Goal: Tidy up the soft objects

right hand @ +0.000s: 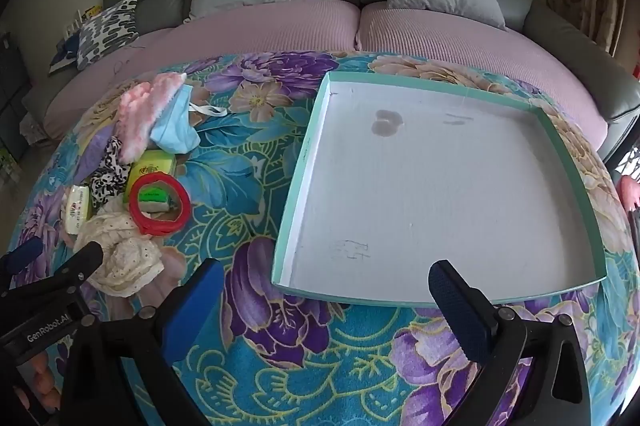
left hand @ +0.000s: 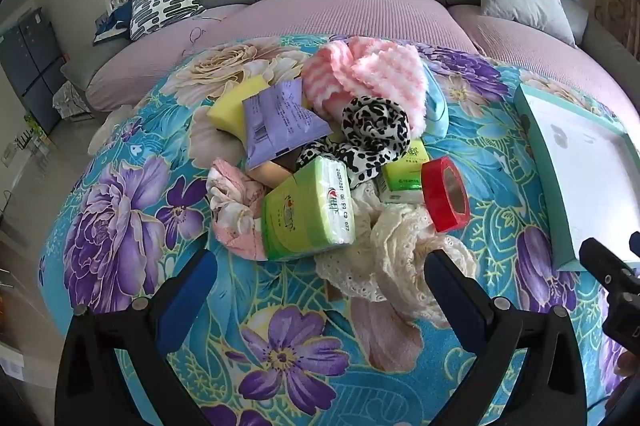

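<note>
Right wrist: shallow square teal-rimmed tray (right hand: 568,146); crumpled cream lace (right hand: 120,258).

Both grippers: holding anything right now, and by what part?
Nothing held. Left gripper is open above the cream lace cloth; right gripper is open at the tray's near rim.

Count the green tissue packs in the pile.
2. A large green plastic-wrapped tissue pack lies at the pile's near side, beside the cream lace cloth. A smaller green tissue pack sits behind the red tape roll. Others may be buried underneath.
</note>
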The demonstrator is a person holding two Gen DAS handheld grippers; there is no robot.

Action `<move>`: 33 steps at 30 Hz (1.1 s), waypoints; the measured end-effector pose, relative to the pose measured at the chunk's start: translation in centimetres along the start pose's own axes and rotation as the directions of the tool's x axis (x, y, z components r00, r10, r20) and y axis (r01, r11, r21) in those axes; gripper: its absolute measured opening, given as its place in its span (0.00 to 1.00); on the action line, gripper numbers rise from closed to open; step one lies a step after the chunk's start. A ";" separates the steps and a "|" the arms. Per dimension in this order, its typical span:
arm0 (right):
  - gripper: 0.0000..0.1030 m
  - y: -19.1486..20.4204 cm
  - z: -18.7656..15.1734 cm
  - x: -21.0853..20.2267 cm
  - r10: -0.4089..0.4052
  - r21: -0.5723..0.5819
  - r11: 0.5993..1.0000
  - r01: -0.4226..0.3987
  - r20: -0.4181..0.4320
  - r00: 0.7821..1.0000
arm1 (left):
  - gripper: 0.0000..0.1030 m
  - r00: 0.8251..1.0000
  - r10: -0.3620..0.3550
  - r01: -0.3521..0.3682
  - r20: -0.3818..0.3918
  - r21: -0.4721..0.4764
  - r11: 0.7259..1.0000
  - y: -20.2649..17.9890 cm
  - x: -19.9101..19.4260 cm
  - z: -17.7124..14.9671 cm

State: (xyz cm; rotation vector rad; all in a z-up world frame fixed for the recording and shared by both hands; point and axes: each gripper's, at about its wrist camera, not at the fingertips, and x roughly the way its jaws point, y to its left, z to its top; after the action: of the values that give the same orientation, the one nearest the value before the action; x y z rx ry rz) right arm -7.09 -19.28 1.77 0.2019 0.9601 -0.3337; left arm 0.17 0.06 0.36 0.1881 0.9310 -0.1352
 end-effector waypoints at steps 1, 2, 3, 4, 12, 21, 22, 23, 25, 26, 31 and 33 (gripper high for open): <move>1.00 0.0 0.0 0.1 0.000 0.001 1.000 0.000 -0.002 1.000 | 1.00 1.000 -0.002 0.002 0.003 -0.003 1.000 0.0 -0.1 0.0; 1.00 -0.1 0.0 0.2 0.000 0.002 1.000 0.000 -0.003 1.000 | 1.00 1.000 -0.003 0.003 0.004 -0.005 1.000 0.0 -0.1 0.0; 1.00 0.0 -0.1 0.2 0.000 0.001 1.000 0.000 -0.004 1.000 | 1.00 1.000 -0.004 0.004 0.005 -0.007 1.000 0.0 -0.1 0.0; 1.00 0.0 -0.1 0.2 0.000 0.001 1.000 0.000 -0.005 1.000 | 1.00 1.000 -0.006 0.006 0.005 -0.009 1.000 0.0 -0.1 0.1; 1.00 -0.1 -0.2 0.4 0.001 0.001 1.000 -0.001 -0.011 1.000 | 1.00 1.000 -0.011 0.011 0.010 -0.015 1.000 0.1 -0.5 0.3; 1.00 -0.2 -0.3 0.5 0.007 0.004 1.000 -0.007 -0.016 1.000 | 1.00 1.000 -0.013 0.013 -0.004 -0.025 1.000 0.3 -0.2 0.4; 1.00 -0.3 -0.3 0.5 0.008 0.004 1.000 -0.008 -0.018 1.000 | 1.00 1.000 -0.014 0.014 -0.001 -0.027 1.000 0.4 -0.2 0.4; 1.00 -0.3 -0.3 0.6 0.008 0.004 1.000 -0.008 -0.020 1.000 | 1.00 1.000 -0.015 0.015 0.002 -0.027 1.000 0.4 -0.3 0.5; 1.00 -0.3 -0.3 0.6 0.009 0.006 1.000 -0.008 -0.020 1.000 | 1.00 1.000 -0.012 0.012 0.005 -0.028 1.000 0.4 -0.4 0.5; 1.00 -0.3 -0.3 0.6 0.009 0.006 1.000 -0.009 -0.021 1.000 | 1.00 1.000 -0.012 0.012 0.004 -0.027 1.000 0.4 -0.4 0.5; 1.00 -0.4 -0.3 0.6 0.008 0.009 1.000 -0.008 -0.022 1.000 | 1.00 1.000 -0.020 0.020 0.005 -0.019 1.000 0.2 -0.4 0.6; 1.00 -0.3 -0.3 0.6 0.008 0.009 1.000 -0.008 -0.023 1.000 | 1.00 1.000 -0.024 0.024 0.013 -0.015 1.000 0.1 -0.5 0.6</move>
State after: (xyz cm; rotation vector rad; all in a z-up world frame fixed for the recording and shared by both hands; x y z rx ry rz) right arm -7.12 -19.60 1.09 0.2184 0.9807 -0.3289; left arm 0.38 0.01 1.08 0.1622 0.9220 -0.1516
